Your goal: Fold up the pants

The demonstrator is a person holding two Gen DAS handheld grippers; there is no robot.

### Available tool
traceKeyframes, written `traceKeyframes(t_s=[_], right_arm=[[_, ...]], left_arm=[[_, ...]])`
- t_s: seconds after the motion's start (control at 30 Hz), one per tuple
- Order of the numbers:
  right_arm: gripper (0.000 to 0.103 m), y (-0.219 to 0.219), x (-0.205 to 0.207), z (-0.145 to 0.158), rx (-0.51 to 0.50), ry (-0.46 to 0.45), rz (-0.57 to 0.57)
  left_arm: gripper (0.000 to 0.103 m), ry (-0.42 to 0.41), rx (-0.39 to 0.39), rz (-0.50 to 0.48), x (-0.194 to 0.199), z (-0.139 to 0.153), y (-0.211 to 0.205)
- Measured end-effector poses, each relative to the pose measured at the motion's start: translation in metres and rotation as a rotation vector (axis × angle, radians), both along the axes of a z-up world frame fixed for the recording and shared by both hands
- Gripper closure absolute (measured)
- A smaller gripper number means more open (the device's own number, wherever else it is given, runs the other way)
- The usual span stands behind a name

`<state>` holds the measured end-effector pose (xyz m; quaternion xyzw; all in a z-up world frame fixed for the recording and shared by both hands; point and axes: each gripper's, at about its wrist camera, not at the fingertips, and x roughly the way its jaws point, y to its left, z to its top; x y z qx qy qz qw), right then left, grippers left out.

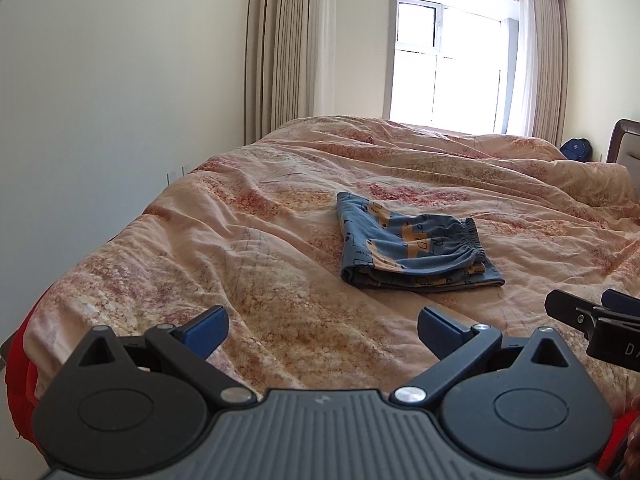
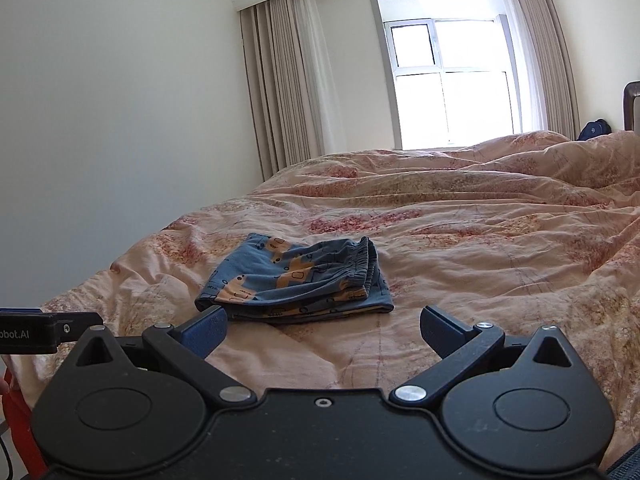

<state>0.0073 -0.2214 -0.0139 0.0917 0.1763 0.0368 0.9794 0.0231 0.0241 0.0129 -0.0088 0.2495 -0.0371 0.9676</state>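
Nearest, the left gripper (image 1: 322,330) and right gripper (image 2: 322,330) both hover with jaws spread wide, grasping nothing, side by side above the near edge of the quilt (image 1: 248,240). Bare quilt lies between them and the one pair of pants (image 1: 412,250), folded into a compact stack at mid-bed. Wide rumpled quilt surrounds it on every side. Beyond: two curtains (image 1: 288,48), one window (image 1: 448,64).

Bright window (image 1: 448,64) — beige curtains (image 1: 280,52), rumpled bed (image 1: 280,208)
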Motion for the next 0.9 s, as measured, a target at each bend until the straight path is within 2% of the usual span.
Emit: traceKeyframes(t_s=[0.2, 0.4, 0.9], right_arm=[[0.0, 0.0, 0.001, -0.001, 0.002, 0.01, 0.006], [0.0, 0.001, 0.003, -0.002, 0.003, 0.019, 0.011], [0.0, 0.003, 0.009, -0.008, 0.014, 0.05, 0.027]], left_arm=[[0.0, 0.012, -0.002, -0.007, 0.002, -0.004, -0.003], [0.0, 0.072, 0.038, 0.025, 0.01, -0.011, -0.008], [0.0, 0.106, 0.018, 0.011, 0.021, -0.022, -0.008]])
